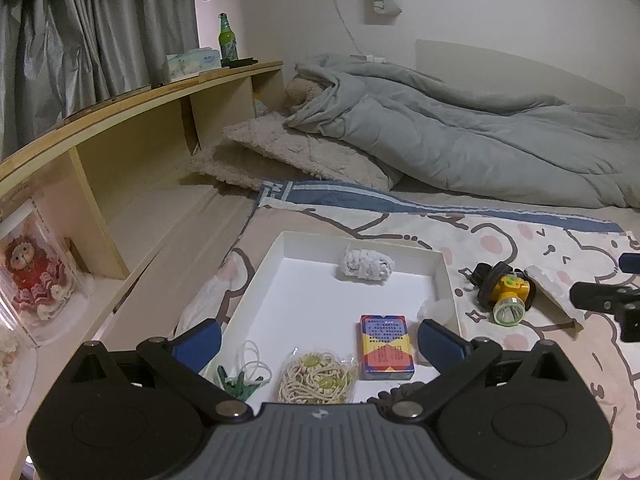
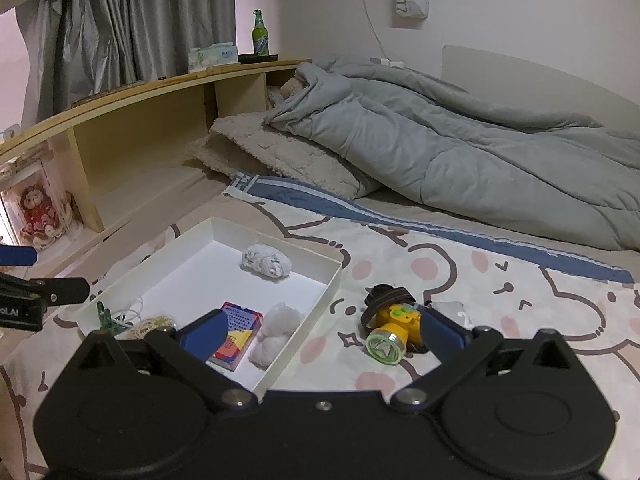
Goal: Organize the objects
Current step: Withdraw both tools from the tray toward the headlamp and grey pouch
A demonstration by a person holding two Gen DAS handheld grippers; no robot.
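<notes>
A white tray (image 1: 438, 266) (image 2: 334, 280) lies on the bed. Inside it are a crumpled white wad (image 1: 366, 264) (image 2: 266, 261), a colourful card box (image 1: 385, 347) (image 2: 240, 330), a bag of beige cord (image 1: 318, 376), a green clip with string (image 1: 236, 380) (image 2: 106, 316) and a white cotton puff (image 2: 276, 332). A yellow headlamp (image 1: 505, 294) (image 2: 394, 326) lies on the sheet right of the tray. My left gripper (image 1: 318, 340) hangs open over the tray's near end. My right gripper (image 2: 322, 332) is open, its right finger (image 2: 440, 332) beside the headlamp.
A cartoon-print sheet (image 2: 500, 280) covers the bed. A grey duvet (image 2: 460, 152) and fluffy pillows (image 2: 280, 156) lie at the back. A wooden shelf unit (image 1: 140, 140) runs along the left, with a boxed doll (image 1: 34, 280), a tissue pack (image 1: 192, 62) and a green bottle (image 1: 227, 40).
</notes>
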